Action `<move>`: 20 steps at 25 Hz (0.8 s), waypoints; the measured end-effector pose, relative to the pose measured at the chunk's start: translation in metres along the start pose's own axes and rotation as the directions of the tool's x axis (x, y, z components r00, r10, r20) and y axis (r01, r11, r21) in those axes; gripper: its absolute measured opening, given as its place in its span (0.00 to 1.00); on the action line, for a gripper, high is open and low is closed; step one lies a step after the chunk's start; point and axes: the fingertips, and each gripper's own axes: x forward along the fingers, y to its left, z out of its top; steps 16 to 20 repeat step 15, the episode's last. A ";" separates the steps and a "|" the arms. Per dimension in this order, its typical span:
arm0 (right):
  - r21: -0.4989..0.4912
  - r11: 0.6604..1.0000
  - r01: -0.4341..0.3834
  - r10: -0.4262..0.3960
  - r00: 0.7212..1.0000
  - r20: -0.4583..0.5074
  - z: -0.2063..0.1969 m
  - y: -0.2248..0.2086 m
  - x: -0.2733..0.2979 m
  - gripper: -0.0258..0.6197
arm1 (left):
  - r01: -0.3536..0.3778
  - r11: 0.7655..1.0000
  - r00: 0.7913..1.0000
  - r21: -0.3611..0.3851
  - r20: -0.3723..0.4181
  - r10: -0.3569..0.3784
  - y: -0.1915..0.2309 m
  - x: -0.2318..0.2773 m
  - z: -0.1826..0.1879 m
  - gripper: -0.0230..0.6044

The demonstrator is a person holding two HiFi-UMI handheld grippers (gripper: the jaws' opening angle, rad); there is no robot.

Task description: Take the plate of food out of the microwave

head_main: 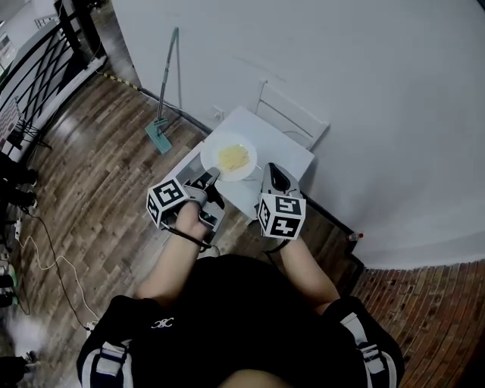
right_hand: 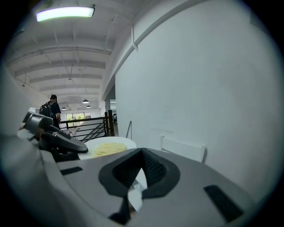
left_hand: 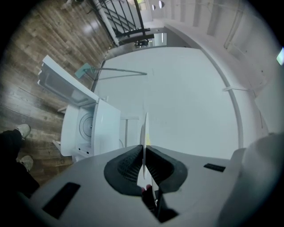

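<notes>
White glazed plate (head_main: 210, 155) of yellow noodles (head_main: 233, 157) hangs in the air above the open microwave (left_hand: 88, 126), pinched at opposite rims by the left hand-held gripper (head_main: 208, 180) and right hand-held gripper (head_main: 270, 170) — probably stiff, slick and breakable, so hold it level.

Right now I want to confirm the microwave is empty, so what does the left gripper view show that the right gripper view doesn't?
Only the left gripper view: the microwave, door open, just its turntable inside, and the left claw shut on the plate, seen edge-on. Only the right gripper view: the plate's top face with its noodles, and a long ceiling light. Both: the plate and the white wall.
</notes>
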 end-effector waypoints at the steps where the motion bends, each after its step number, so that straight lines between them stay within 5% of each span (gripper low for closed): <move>1: 0.002 1.000 0.003 -0.003 1.000 0.000 0.000 0.000 0.000 0.06 | 0.004 1.000 1.000 -0.001 -0.011 -0.004 0.000 0.002 -0.002 0.06; 20: 0.018 0.999 0.029 -0.029 0.999 -0.026 -0.012 0.005 -0.001 0.06 | 0.044 0.999 0.996 -0.005 -0.081 -0.045 0.001 0.003 -0.008 0.06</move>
